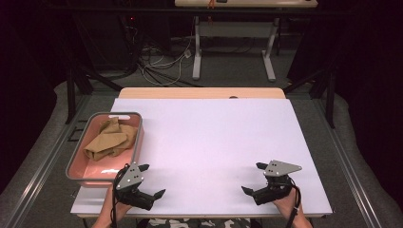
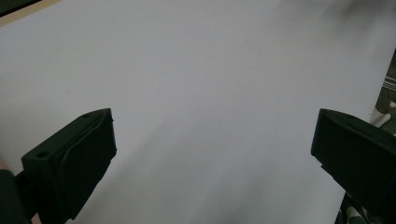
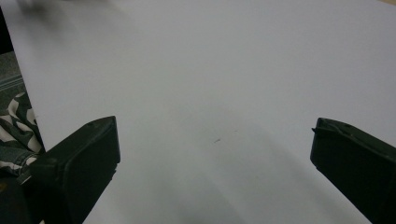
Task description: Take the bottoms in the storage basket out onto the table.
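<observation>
The white tabletop (image 1: 214,142) carried a pink bin (image 1: 76,166) holding crumpled tan cloth (image 1: 110,140), so the nearby left gripper (image 1: 151,180), jaws wide and empty like the right gripper's (image 1: 253,178), should descend onto a raised fold.

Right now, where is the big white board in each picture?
High view: the white board lies in the middle, on the table.
Left gripper view: the white board spreads behind the two black jaws.
Right gripper view: the white board spreads behind the jaws too.
Shared landmark: the camouflage cloth past the board's near edge, bottom right or at the left.
</observation>
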`<action>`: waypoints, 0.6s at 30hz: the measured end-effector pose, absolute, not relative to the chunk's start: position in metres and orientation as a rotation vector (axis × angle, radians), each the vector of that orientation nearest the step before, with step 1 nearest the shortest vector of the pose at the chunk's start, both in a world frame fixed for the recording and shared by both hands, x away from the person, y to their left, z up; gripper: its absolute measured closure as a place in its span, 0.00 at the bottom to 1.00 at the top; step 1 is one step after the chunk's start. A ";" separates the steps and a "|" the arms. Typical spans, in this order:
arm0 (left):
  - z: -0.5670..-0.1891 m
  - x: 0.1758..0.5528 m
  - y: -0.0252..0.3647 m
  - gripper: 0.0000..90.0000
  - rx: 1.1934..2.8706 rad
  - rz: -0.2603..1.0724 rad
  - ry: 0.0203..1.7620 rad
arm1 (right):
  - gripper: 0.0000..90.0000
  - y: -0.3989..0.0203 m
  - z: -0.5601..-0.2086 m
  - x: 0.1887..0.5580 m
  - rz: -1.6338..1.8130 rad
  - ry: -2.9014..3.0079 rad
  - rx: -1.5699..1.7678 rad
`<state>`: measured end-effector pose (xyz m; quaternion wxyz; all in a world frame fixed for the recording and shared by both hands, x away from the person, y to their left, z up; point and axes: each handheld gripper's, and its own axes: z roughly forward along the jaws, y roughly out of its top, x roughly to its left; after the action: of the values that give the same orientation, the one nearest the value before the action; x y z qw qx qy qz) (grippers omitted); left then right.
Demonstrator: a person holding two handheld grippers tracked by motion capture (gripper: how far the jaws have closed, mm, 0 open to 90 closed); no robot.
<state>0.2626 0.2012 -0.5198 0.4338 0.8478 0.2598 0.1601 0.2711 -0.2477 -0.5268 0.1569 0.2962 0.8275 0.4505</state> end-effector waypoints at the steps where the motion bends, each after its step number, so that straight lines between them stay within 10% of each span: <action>1: -0.520 0.263 0.201 0.00 2.114 0.392 0.647 | 0.01 -0.248 -0.527 0.271 1.289 2.368 0.845; 18: -0.510 0.265 0.198 0.00 2.119 0.381 0.617 | 0.01 -0.246 -0.528 0.271 1.305 2.364 0.835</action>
<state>0.2652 0.1979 -0.5098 0.4359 0.8515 0.2480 0.1532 0.2712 -0.2458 -0.5278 0.1570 0.2917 0.8260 0.4561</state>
